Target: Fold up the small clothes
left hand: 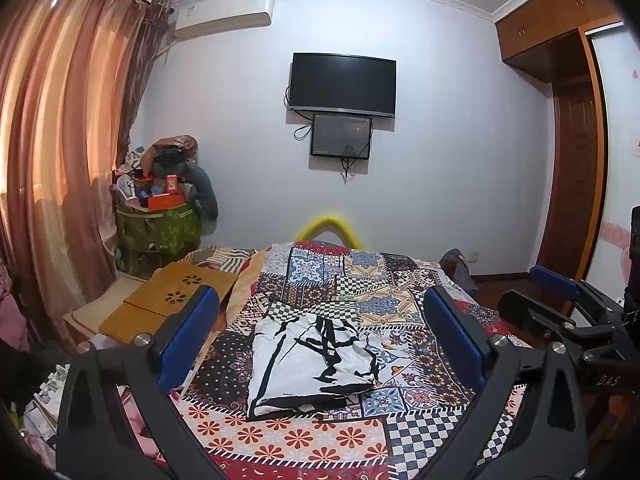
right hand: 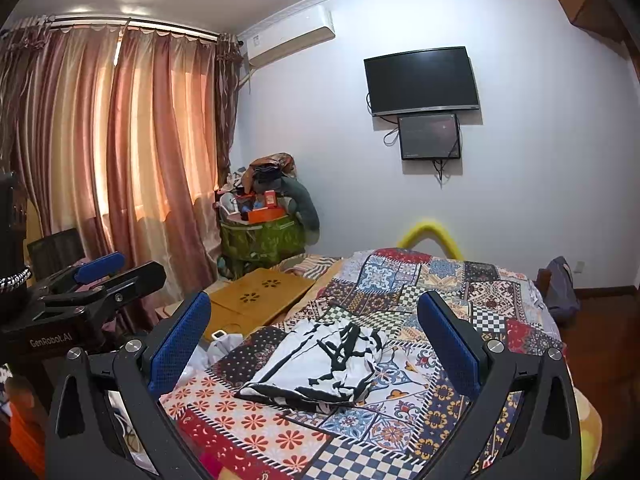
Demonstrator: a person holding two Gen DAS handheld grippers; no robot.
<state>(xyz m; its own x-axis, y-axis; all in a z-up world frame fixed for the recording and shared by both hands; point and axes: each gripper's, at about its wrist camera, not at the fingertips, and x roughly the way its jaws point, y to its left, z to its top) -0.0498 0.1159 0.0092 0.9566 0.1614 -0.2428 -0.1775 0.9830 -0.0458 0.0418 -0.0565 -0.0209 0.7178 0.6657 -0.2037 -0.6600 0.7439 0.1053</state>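
Observation:
A small white garment with black markings [left hand: 310, 364] lies folded into a rough rectangle on the patchwork bedspread [left hand: 304, 436]. It also shows in the right wrist view [right hand: 320, 364]. My left gripper [left hand: 320, 320] is open and empty, held above and in front of the garment, fingers apart on either side of it. My right gripper [right hand: 314, 328] is open and empty too, hovering over the garment. The right gripper shows at the right edge of the left wrist view [left hand: 560, 304]. The left gripper shows at the left edge of the right wrist view [right hand: 100, 284].
A wooden lap desk [left hand: 176, 300] lies at the bed's left side, also in the right wrist view [right hand: 256, 296]. A green bag piled with clutter [left hand: 160, 208] stands by the pink curtain [left hand: 60, 160]. A yellow bed rail [left hand: 330, 226] and a dark bag [right hand: 560, 284] sit beyond the bed.

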